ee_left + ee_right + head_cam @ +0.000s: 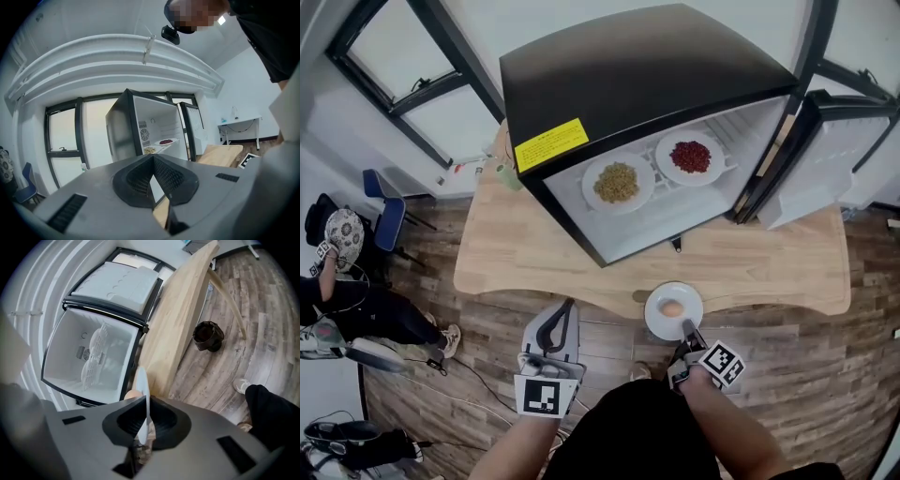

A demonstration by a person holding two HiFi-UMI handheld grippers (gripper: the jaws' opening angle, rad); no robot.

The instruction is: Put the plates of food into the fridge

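Head view looks steeply down; both gripper views face the open fridge.

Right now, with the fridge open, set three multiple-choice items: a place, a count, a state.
1. Where is the plate of red food? A on the shelf of the fridge; B on the floor; C on top of the fridge.
2. How many plates are inside the fridge? A one; B two; C three.
3. The right gripper is: A open; B shut on nothing; C shut on the rim of the third plate.
1 A: it lies there beside the plate of yellow food. 2 B: only those two are inside; the third plate is outside, in the right gripper. 3 C: its jaws pinch that rim.
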